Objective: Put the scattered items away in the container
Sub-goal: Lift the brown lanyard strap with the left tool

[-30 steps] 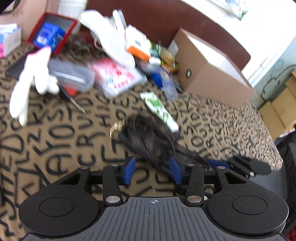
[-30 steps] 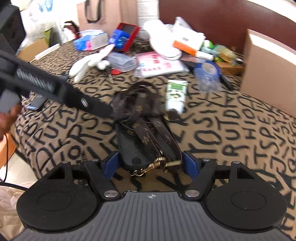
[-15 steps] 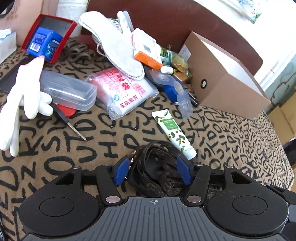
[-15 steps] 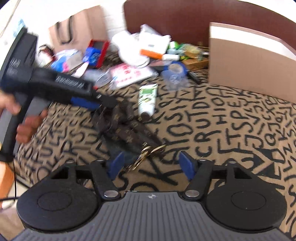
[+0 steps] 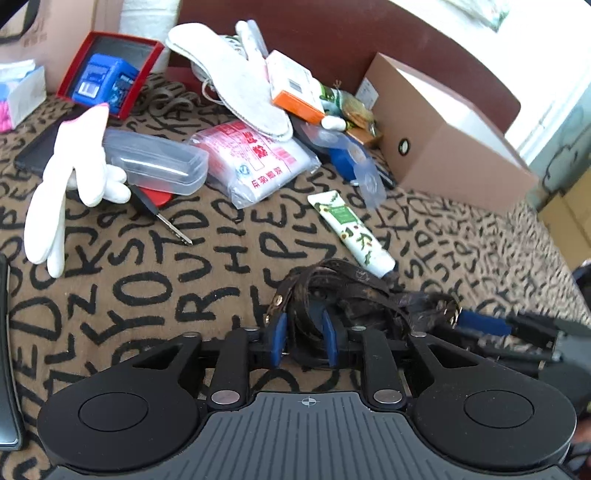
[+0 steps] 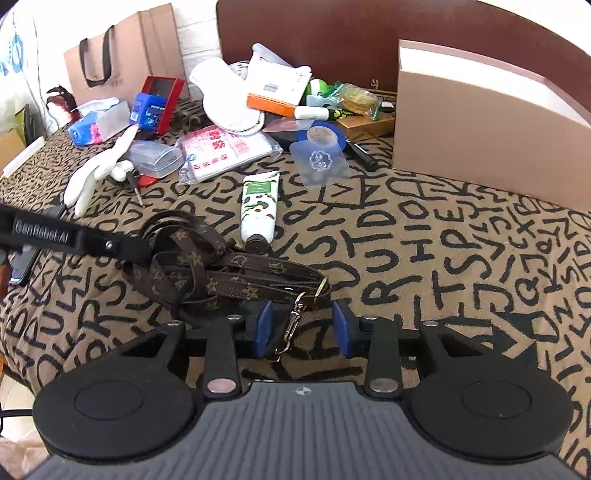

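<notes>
Far to my left a white glove (image 5: 70, 173) lies on the letter-patterned bedspread (image 5: 147, 266), with a clear plastic case (image 5: 155, 162) just beside it and a small screwdriver (image 5: 162, 218) poking out from under the two. Next comes a packet with red print (image 5: 255, 162), with a white insole (image 5: 229, 99) lying beyond it.

Nearer to me, my left gripper (image 5: 304, 338) is closing around one end of the tangled brown strap (image 5: 343, 295); a loop of it sits between the blue pads (image 5: 277, 338), though I cannot tell whether they press it yet. A hand-cream tube (image 5: 351, 232) lies just past the tangle, its cap nearly touching the strap.

My right gripper (image 6: 303, 328) is closing too, at the strap's other end: the metal clip (image 6: 293, 321) hangs between its pads without either one touching it.

Far right stands the cardboard box (image 6: 480, 122) against the dark headboard (image 6: 332, 33), well apart from the strap, with a blue tape roll (image 6: 321, 136) near its left side.
</notes>
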`<state>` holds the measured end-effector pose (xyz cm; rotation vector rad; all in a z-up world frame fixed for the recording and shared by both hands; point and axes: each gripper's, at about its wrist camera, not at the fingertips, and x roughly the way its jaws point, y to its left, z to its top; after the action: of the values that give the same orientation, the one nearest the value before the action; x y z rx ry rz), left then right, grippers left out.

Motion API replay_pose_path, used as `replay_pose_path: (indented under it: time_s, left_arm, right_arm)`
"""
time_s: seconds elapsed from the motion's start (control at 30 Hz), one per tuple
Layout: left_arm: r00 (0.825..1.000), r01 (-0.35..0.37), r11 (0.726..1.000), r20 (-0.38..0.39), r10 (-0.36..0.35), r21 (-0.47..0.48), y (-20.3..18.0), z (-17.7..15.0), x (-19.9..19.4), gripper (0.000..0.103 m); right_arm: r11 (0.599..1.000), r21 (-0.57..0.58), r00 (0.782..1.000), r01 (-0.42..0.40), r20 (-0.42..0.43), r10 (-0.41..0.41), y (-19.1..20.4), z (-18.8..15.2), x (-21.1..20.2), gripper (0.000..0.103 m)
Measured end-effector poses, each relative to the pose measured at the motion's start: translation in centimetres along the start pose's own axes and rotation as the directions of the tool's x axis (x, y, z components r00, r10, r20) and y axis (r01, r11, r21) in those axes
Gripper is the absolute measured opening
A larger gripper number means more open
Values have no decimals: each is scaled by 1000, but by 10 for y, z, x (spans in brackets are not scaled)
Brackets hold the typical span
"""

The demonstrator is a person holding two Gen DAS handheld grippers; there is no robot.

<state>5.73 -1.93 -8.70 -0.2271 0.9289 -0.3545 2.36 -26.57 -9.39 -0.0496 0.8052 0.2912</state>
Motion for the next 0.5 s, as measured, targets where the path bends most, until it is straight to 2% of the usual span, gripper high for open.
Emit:
replay_pose_path:
  time_s: [0.03, 0.13, 0.2, 0.3, 0.37, 0.5]
  left_arm:
    - [1000, -2, 1000, 6, 2, -6, 1, 2, 1, 39]
    - [1000, 4, 1000, -7, -4, 8, -2, 6, 9, 53]
    - [1000, -21, 1000, -3, 21, 17, -5, 7, 14, 62]
    - [999, -38, 999, -23, 39, 18, -4, 5, 23, 59]
    - [998, -59, 997, -18, 60, 54, -9, 4, 22, 38]
    - [998, -60, 996, -26, 62, 68, -9, 4, 20, 36]
  right_arm:
    - [1000, -2, 1000, -3, -3, 3, 0, -1, -1, 40]
    - [1000, 20, 1000, -16, -8, 16, 0, -5, -1, 40]
    - [999, 33, 1000, -19, -12, 19, -1, -4, 2, 39]
    - [999, 34, 1000, -15, -11, 16, 0, -3, 4, 39]
    - [998, 53, 1000, -22, -14, 23, -2, -3, 6, 39]
    - [996, 80, 999, -37, -4, 37, -5, -3, 8, 31]
